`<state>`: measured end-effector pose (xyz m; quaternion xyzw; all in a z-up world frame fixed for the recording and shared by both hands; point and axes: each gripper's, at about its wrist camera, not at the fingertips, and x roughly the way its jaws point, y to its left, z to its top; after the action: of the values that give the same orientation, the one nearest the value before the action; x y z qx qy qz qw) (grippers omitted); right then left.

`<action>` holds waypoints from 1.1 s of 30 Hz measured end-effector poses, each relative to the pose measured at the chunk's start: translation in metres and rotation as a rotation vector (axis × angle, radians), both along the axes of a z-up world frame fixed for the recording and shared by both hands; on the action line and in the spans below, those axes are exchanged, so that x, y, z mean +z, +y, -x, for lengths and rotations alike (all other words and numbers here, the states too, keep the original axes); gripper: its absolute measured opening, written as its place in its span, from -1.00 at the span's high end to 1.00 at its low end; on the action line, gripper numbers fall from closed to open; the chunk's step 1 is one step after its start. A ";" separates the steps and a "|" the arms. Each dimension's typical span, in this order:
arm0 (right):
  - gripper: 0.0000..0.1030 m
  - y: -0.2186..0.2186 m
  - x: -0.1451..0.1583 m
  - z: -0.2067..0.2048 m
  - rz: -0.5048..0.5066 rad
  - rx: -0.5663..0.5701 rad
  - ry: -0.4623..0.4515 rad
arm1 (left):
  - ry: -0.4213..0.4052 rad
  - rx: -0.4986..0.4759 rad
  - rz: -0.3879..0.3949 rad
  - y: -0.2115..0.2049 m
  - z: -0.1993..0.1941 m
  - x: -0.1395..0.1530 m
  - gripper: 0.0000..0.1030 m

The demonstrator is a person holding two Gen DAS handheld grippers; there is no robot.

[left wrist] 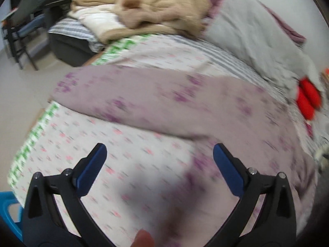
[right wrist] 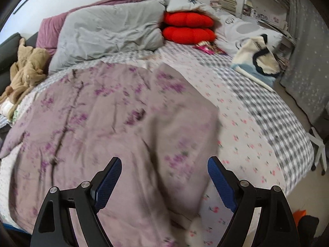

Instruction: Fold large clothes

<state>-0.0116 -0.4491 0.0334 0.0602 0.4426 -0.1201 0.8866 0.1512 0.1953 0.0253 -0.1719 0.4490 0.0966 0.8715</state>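
Clearly, we have both tongs spread wide over the bed, with nothing caught between their blue pads. Our left tongs (left wrist: 160,154) hang above the flowered bedsheet (left wrist: 131,144), jaws far apart, and the mauve garment (left wrist: 156,100) with its purple blossom print lies just ahead of them, stretching across the view and running down under the right-hand finger. A fingertip of ours shows at the bottom edge, between the two black arms.

Our right tongs (right wrist: 164,167) stand open too, directly over the garment (right wrist: 86,119), which spreads flat ahead and to the left of them. A flap of it is folded over itself just ahead of the tongs, its edge running toward the right-hand finger; past that edge the bedsheet (right wrist: 246,135) shows, pink-flowered and then grey-checked.

Farther ahead of the right tongs we see a grey duvet (right wrist: 107,33) bunched at the far side of the bed, with two red cushions (right wrist: 188,28) stacked to its right. Well off to the left lies a heap of tan clothing (right wrist: 26,68). The same tan heap (left wrist: 160,10) sits far ahead of the left tongs, and the red cushions (left wrist: 308,98) lie far to their right. Much of both views is smeared by motion, so finer detail of the fabric we cannot tell.
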 end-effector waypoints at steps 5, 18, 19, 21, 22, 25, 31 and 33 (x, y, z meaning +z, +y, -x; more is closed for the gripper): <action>-0.67 -0.028 -0.037 0.006 -0.059 -0.091 0.065 | -0.036 -0.119 0.109 -0.051 0.036 -0.007 -0.99; 0.83 -0.052 -0.046 -0.006 -0.118 -0.110 0.079 | -0.032 -0.381 0.186 -0.141 0.047 -0.040 -0.99; 0.83 -0.057 -0.032 -0.006 -0.099 -0.124 0.049 | -0.040 -0.383 0.192 -0.143 0.048 -0.040 -0.99; 0.83 -0.079 0.001 -0.011 -0.031 -0.175 -0.023 | -0.050 -0.394 0.204 -0.153 0.047 -0.040 -0.99; 0.83 -0.090 0.010 -0.015 -0.013 -0.198 -0.035 | -0.047 -0.401 0.203 -0.158 0.045 -0.040 -0.99; 0.83 -0.129 0.023 -0.035 0.011 -0.266 -0.017 | -0.045 -0.434 0.180 -0.177 0.040 -0.035 -0.99; 0.76 -0.185 -0.020 -0.072 0.093 -0.387 0.127 | -0.070 -0.505 0.103 -0.203 0.031 -0.026 -0.99; 0.68 -0.195 -0.043 -0.072 0.055 -0.423 0.194 | -0.070 -0.508 0.077 -0.205 0.028 -0.028 -0.99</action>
<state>0.0607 -0.6441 -0.0093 0.1155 0.4998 -0.3203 0.7964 0.1236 -0.0096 -0.0027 -0.0897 0.4507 -0.1486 0.8756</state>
